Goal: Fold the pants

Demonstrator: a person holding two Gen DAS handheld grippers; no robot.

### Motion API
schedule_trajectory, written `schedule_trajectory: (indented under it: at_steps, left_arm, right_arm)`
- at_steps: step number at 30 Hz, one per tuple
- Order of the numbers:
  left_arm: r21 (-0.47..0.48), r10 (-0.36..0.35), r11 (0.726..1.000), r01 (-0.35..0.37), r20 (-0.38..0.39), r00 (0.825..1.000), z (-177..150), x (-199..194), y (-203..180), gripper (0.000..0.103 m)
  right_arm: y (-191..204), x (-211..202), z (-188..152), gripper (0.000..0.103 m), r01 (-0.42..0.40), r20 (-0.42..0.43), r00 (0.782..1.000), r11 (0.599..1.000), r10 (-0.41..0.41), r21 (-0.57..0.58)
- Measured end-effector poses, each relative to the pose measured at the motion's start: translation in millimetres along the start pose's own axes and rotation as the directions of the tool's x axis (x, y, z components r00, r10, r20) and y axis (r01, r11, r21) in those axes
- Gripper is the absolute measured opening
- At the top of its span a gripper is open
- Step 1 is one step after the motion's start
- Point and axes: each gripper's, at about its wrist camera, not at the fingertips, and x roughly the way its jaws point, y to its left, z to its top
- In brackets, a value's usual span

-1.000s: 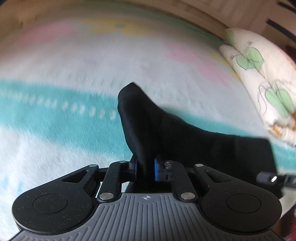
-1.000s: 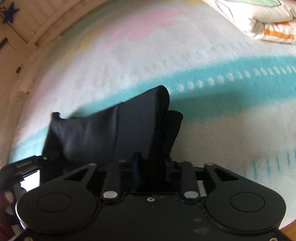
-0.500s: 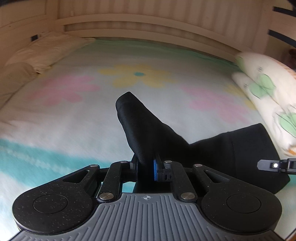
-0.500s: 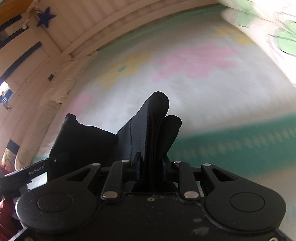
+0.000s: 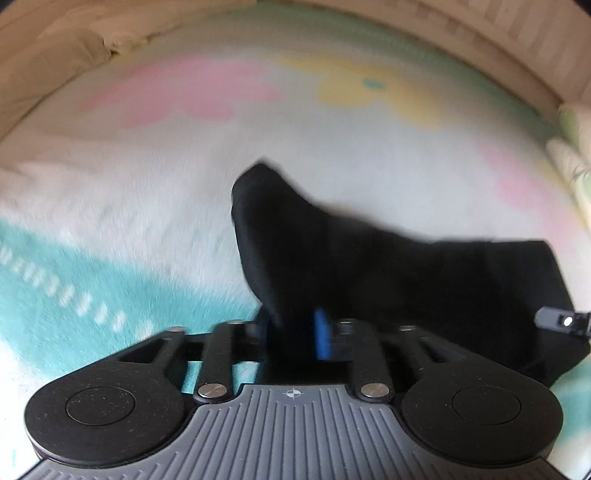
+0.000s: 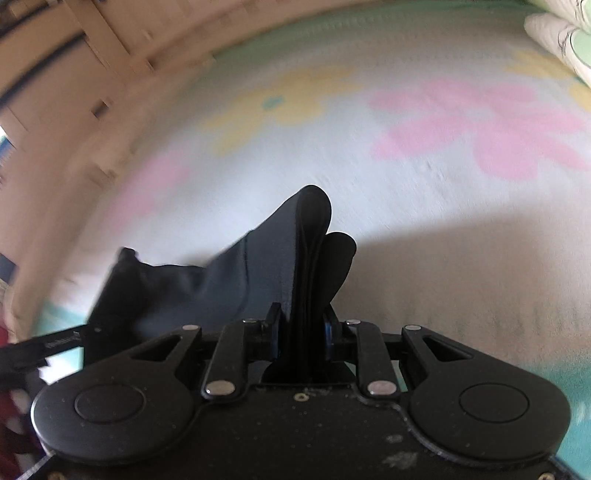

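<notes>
Flowered blanket [image 5: 155, 206] under pants [image 5: 369, 266], seemingly wooden slats [image 5: 491, 26] behind.

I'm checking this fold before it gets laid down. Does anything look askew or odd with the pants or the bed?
Nothing stands out. The black pants are pinched in both the left gripper and the right gripper, hanging between them above the flowered blanket. Blur hides fine detail.
</notes>
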Motion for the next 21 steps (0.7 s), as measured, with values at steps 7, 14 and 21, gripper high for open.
schedule_trajectory:
  at_steps: [7, 14, 21]
  left_arm:
    - [-0.082, -0.075, 0.994, 0.076, 0.02, 0.997, -3.1, -15.4, 34.4, 0.035]
    - [0.003, 0.007, 1.0, -0.008, 0.114, 0.993, -22.9, -67.3, 29.2, 0.033]
    - [0.098, 0.017, 0.995, -0.023, 0.057, 0.998, -50.0, -62.4, 8.0, 0.034]
  right_arm:
    - [-23.5, 6.9, -6.8, 0.038, -0.029, -0.012, 0.999, 0.998, 0.03, 0.052]
    - [-27.9, -35.5, -7.9, 0.043, -0.064, 0.119, 0.992, 0.994, 0.053, 0.09]
    - [12.3, -53.5, -31.4, 0.013, -0.082, 0.079, 0.992, 0.987, 0.094, -0.139]
